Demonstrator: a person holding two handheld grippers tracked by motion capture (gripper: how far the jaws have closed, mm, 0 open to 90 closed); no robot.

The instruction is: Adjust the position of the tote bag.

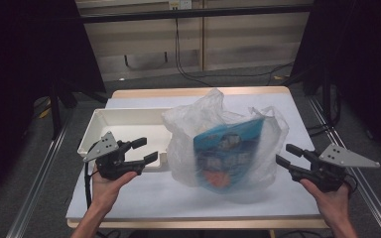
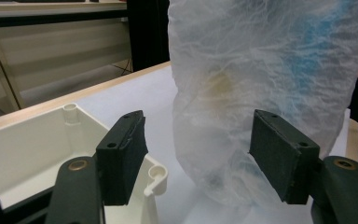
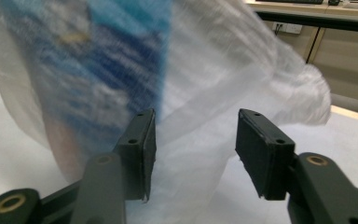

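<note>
A thin clear plastic bag (image 1: 225, 141) stands on the white table top with a blue printed box (image 1: 228, 153) inside it. My left gripper (image 1: 145, 151) is open to the bag's left, over the near right corner of a white tray (image 1: 129, 119), with nothing between its jaws. On the bag's right, my right gripper (image 1: 287, 154) is open too, a little short of the bag. The left gripper view has the bag (image 2: 265, 93) just ahead, past the tray corner (image 2: 156, 179). Through the right gripper view the bag (image 3: 223, 84) and box (image 3: 98, 84) look blurred.
The tray (image 2: 32, 140) is shallow with nothing in it and lies at the table's left. The table's wooden edge (image 1: 198, 92) runs along the far side. Dark stands and cables (image 1: 188, 69) sit on the floor beyond.
</note>
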